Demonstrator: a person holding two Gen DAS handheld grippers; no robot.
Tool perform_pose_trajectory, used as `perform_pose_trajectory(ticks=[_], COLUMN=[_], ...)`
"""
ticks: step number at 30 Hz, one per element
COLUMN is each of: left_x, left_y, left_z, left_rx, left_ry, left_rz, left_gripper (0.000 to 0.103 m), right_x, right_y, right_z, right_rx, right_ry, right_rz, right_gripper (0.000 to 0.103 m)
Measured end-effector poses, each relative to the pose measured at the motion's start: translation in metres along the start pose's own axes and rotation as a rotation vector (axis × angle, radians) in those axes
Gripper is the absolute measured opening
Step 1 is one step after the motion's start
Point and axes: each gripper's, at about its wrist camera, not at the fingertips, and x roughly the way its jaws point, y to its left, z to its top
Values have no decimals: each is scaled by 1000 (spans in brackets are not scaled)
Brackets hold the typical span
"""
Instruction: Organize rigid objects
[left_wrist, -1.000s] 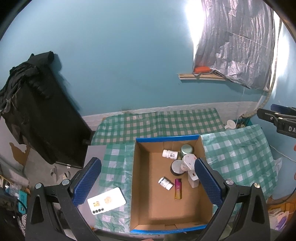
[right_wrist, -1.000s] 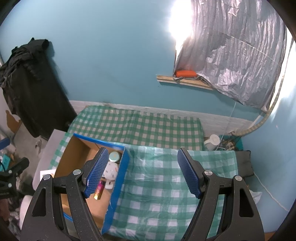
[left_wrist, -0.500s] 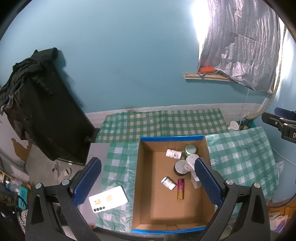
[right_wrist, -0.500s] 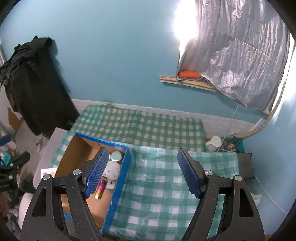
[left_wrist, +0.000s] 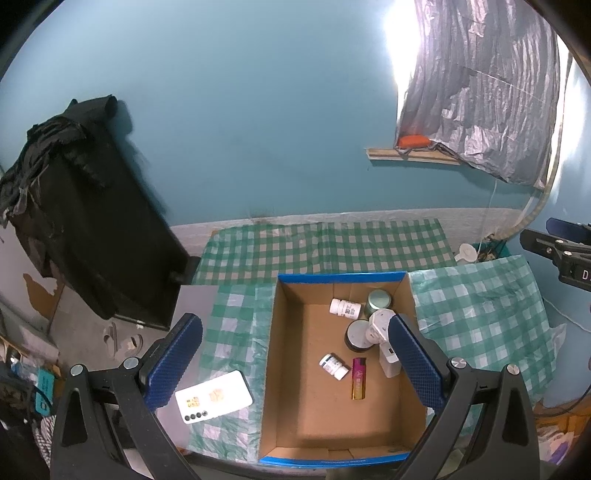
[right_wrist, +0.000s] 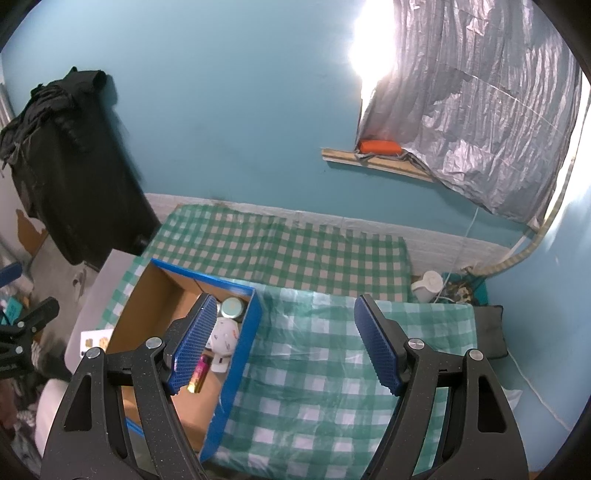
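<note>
Since both tools hang high above the worktop with nothing between their pads, the step in hand looks like choosing the next piece to tidy, and the one rigid thing outside the cardboard box (left_wrist: 284, 373) is the white phone (left_wrist: 213, 397), lying flat on the checked cloth (left_wrist: 236, 325) near the worktop's front left corner, just beside the box's left wall. The left tool (left_wrist: 295, 365) stands wide open, one pad over the phone's side of the cloth and the other over the box's right wall; the right tool (right_wrist: 286, 345) is likewise spread wide and empty, looking down over bare cloth to the right of the box. Inside the box lie a white pill bottle (left_wrist: 345, 307) and a green jar (left_wrist: 378, 300) toward the far right corner, a dark round tin (left_wrist: 356, 334), a white adapter (left_wrist: 380, 326), a second small bottle (left_wrist: 333, 365) and a pink lighter (left_wrist: 358, 377) nearer the middle. To do this well, I would bring the left tool down over the phone, turn it so the pads close across the narrow width, not the length, and come low enough to catch the thin edges. The phone is slim and slick, so a shallow pinch may let it slide or drag the cloth. Lift it level, clear the box wall, and set it in the bare front half.
</note>
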Motion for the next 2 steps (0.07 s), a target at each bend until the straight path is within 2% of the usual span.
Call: perform_pose_trajectory(ticks=[2], left_x=[1], left_y=[0], left_z=[1], left_rx=[-15], left_ry=[11], left_rz=[-2], left_gripper=[102], right_x=[0], right_y=[0], right_z=[0], right_rx=[-1], right_ry=[-1], right_rz=[0], right_gripper=[76])
